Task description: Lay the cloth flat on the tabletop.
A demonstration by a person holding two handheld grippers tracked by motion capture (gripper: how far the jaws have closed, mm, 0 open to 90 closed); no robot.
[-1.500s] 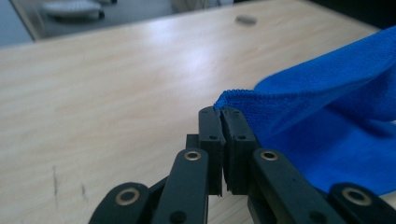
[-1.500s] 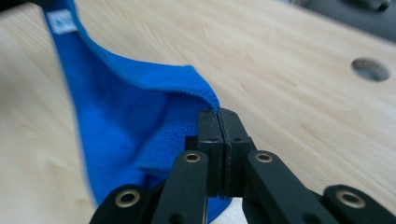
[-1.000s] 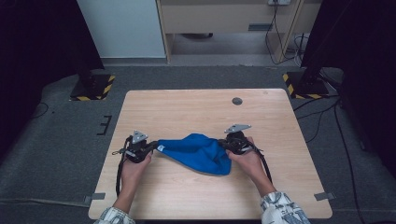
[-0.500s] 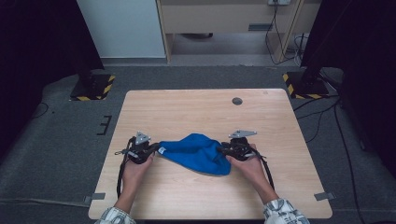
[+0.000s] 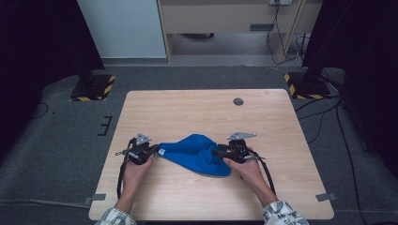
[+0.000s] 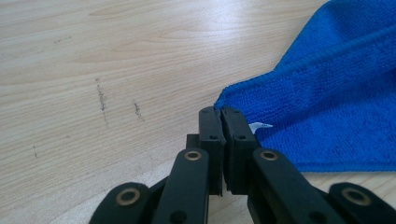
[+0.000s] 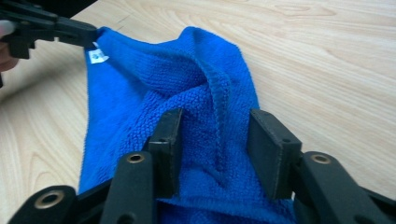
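white tag (image 7: 97,56) on blue cloth (image 7: 187,93), print unreadable

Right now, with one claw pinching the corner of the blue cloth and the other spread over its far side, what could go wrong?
1. The left claw pinches only the tip of the blue cloth's corner beside the white tag; a hard pull could slip it free.
2. The right claw has just been opening; its jaws stand apart around a raised fold, so that side may sag or bunch.
3. Closing there may grab several layers.

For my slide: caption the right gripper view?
Right tongs open over blue cloth; left tongs pinch its corner.
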